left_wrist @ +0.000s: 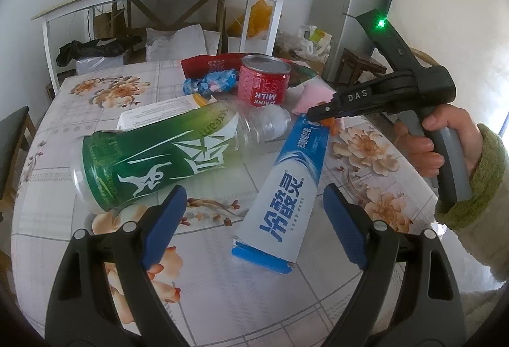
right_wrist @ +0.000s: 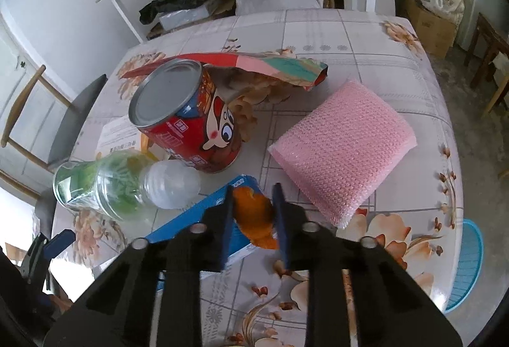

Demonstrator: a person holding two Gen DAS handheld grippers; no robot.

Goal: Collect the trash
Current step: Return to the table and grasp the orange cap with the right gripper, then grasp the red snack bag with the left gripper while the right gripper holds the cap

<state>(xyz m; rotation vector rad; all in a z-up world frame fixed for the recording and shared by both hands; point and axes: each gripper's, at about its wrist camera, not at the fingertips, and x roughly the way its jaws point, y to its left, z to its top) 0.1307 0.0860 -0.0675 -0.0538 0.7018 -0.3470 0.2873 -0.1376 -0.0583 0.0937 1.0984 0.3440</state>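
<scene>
Presently observed on the floral-patterned surface [right_wrist: 366, 38]: assorted trash laid out near the middle. Right gripper [right_wrist: 253, 213] angled downward, jaws clamped on a piece of orange peel [right_wrist: 254, 216] positioned over the far end of a blue toothpaste box [left_wrist: 286, 188]; whether peel touches box, not determinable. Right gripper held by a hand [left_wrist: 435, 140] in a green cuff. Left gripper [left_wrist: 254, 226] hovering low, jaws wide apart and holding nothing, blue pads either side of the near end of the toothpaste box, not touching it. Green-labelled plastic bottle [left_wrist: 152, 156] lying on its side just left of the box, neck toward a red milk can [left_wrist: 264, 79] standing upright. Pink bubble-wrap pad [right_wrist: 343, 149] lying flat to the right of the can. Red and pink flattened carton [right_wrist: 254, 64] resting behind the can, one end raised. Crumpled blue wrapper [left_wrist: 210, 81] beside the can. White printed paper [left_wrist: 159, 114] partly under the bottle.
</scene>
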